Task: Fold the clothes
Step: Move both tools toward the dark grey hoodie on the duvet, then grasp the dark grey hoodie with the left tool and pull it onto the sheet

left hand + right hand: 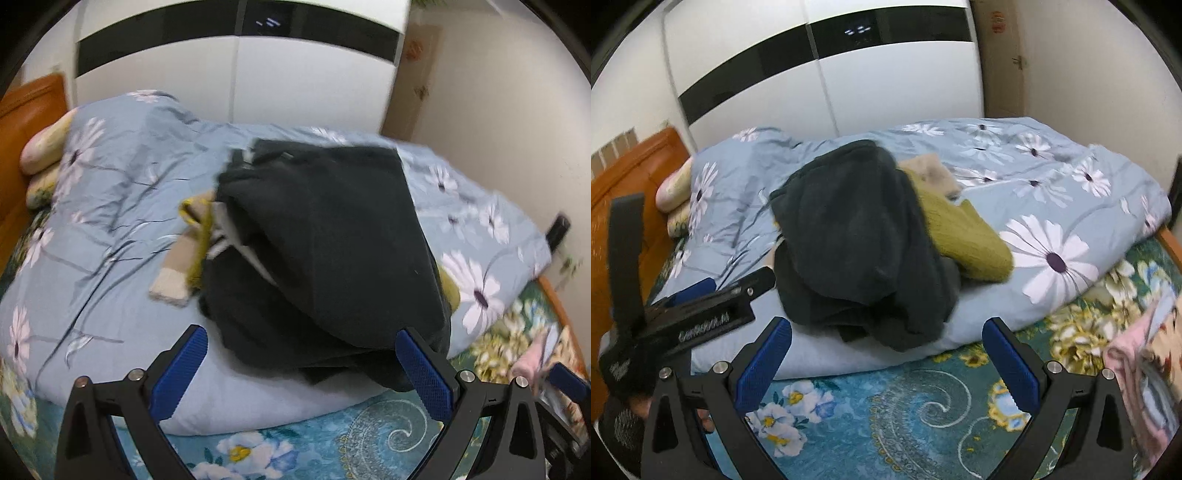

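A dark grey-black garment [325,240] lies bunched in a heap on the blue flowered quilt [110,206]; it also shows in the right wrist view [857,240]. An olive-yellow knit piece [964,236] and a beige piece [931,170] lie under and beside it; the beige and yellow piece shows in the left wrist view [184,251]. My left gripper [303,365] is open and empty, just short of the heap's near edge. My right gripper [886,350] is open and empty, over the quilt's near edge. The left gripper's body [701,314] shows at the left of the right wrist view.
The quilt lies on a teal flowered sheet [923,413]. Pillows [44,147] rest against an orange headboard [29,107] at the left. A pink cloth [1137,354] lies at the right. A white wardrobe [886,81] stands behind the bed.
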Demonstrator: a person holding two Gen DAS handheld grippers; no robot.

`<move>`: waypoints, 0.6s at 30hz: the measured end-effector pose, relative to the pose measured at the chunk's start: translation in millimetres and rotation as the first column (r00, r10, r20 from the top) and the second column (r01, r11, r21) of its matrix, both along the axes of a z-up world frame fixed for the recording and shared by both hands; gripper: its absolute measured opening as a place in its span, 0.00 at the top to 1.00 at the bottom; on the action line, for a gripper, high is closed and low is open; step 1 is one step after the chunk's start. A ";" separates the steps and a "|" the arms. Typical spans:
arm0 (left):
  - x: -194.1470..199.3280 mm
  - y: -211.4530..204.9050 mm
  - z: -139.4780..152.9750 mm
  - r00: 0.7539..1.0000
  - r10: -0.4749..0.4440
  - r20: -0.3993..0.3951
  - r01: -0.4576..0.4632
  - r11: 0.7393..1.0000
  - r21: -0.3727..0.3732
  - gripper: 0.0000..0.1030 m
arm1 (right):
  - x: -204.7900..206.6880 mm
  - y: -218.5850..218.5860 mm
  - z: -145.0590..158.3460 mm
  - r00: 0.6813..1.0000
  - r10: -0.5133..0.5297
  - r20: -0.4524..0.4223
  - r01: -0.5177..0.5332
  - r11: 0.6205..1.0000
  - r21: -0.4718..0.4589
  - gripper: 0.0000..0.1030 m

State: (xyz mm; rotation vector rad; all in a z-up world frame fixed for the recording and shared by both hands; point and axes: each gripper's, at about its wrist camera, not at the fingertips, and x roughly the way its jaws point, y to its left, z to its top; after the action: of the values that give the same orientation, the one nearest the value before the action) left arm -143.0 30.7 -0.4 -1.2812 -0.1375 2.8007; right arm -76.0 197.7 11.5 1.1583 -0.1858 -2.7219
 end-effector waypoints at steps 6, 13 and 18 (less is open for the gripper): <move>-52.2 43.4 -18.5 0.996 0.004 0.087 0.003 0.997 -0.083 0.00 | 32.2 57.6 -6.7 0.997 -0.072 0.004 0.072 0.997 -0.009 0.00; -75.0 34.6 -33.3 0.978 0.110 0.179 -0.130 0.986 0.103 0.44 | 89.6 116.9 -22.5 0.987 -0.156 0.037 0.156 0.988 -0.014 0.00; -50.9 28.8 -14.0 0.988 0.119 0.096 -0.131 0.983 0.132 0.78 | 119.0 136.0 -34.9 0.973 -0.213 0.084 0.215 0.977 -0.014 0.00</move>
State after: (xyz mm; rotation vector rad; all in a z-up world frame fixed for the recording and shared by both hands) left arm -193.9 59.6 -14.4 -1.4092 -0.4221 2.7782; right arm 43.0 333.7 -23.4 1.3161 -0.3723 -2.8470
